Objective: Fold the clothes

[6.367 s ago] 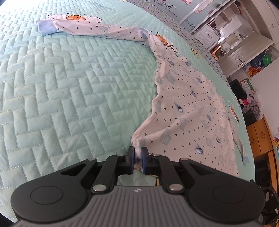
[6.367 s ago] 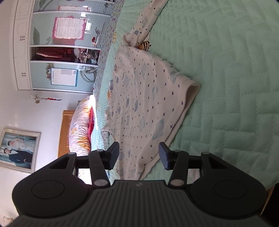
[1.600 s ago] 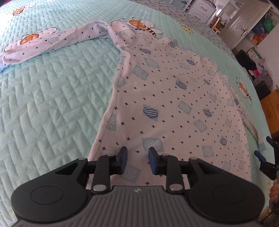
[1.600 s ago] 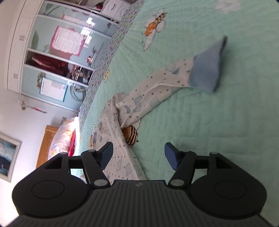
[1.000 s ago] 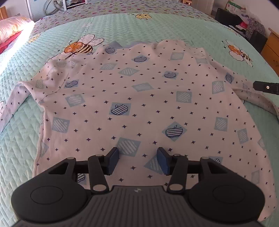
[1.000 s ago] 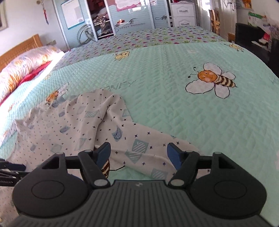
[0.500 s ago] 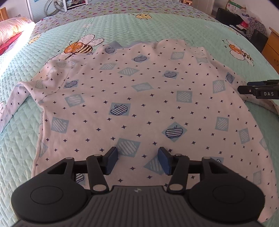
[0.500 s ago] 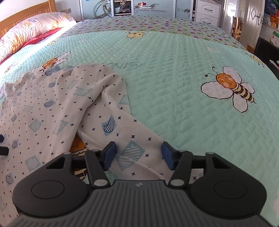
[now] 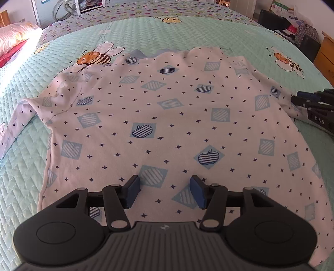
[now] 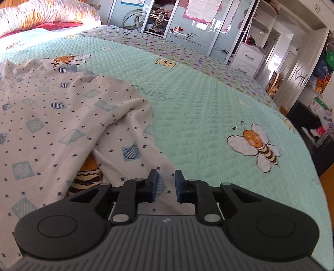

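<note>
A white long-sleeved shirt (image 9: pixel 167 116) with blue apple patches lies spread flat on the green quilted bedspread (image 9: pixel 187 31). My left gripper (image 9: pixel 165 190) hovers open over its near hem, with nothing pinched between the blue pads. In the right wrist view the shirt (image 10: pixel 52 125) fills the left side and its right sleeve (image 10: pixel 135 146) runs down towards me. My right gripper (image 10: pixel 165 181) is closing around that sleeve. Sleeve cloth lies in the narrow gap and the pads still stand apart. The left wrist view shows the right gripper (image 9: pixel 295 97) at the shirt's right shoulder.
Bee prints dot the bedspread (image 10: pixel 208 104). Pillows (image 10: pixel 41 12) sit at the head of the bed on the left. A wardrobe (image 10: pixel 187 16) stands behind the bed. A wooden dresser (image 9: pixel 325 54) and dark furniture (image 10: pixel 302 123) stand past the bed's right edge.
The right gripper's jaws have narrowed from wide apart to a small gap over the sleeve, and the gripper rolled and moved in. The left gripper stayed put.
</note>
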`<action>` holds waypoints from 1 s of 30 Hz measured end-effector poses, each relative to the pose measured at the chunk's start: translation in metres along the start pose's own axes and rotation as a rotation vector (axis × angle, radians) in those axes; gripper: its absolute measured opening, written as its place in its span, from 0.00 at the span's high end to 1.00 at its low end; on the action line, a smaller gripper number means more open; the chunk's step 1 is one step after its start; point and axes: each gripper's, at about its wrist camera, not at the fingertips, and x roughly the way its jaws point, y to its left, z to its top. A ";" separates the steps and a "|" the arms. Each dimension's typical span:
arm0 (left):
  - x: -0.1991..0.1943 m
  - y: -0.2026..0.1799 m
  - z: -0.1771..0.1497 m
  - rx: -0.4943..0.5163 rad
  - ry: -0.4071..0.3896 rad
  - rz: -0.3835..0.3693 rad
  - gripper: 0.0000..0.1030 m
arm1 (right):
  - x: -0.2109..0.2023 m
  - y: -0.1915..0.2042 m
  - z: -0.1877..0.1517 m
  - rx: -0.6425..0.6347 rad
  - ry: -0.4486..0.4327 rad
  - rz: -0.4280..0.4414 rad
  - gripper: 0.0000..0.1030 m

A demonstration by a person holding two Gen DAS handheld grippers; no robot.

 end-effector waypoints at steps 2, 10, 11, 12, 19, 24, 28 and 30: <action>0.000 0.000 -0.001 0.001 -0.003 0.000 0.45 | 0.001 -0.007 0.002 0.001 -0.011 -0.039 0.82; 0.000 0.000 -0.001 -0.002 -0.010 -0.002 0.44 | -0.001 -0.036 0.040 -0.119 -0.183 -0.405 0.83; 0.000 0.001 -0.001 -0.002 -0.011 -0.003 0.44 | -0.002 -0.042 0.043 -0.094 -0.187 -0.408 0.83; 0.000 0.001 -0.002 -0.003 -0.012 -0.004 0.44 | -0.004 -0.052 0.043 -0.007 -0.178 -0.334 0.82; -0.001 0.002 -0.004 0.000 -0.024 -0.013 0.43 | -0.005 -0.100 0.000 0.433 -0.065 0.221 0.46; 0.000 0.000 -0.004 0.001 -0.030 -0.005 0.41 | 0.012 -0.083 -0.005 0.352 -0.031 0.293 0.38; 0.000 0.000 -0.004 0.003 -0.028 -0.004 0.41 | 0.028 -0.068 0.001 0.305 0.002 0.352 0.36; 0.000 0.000 -0.004 0.003 -0.028 -0.005 0.41 | 0.033 -0.055 0.002 0.251 0.040 0.351 0.39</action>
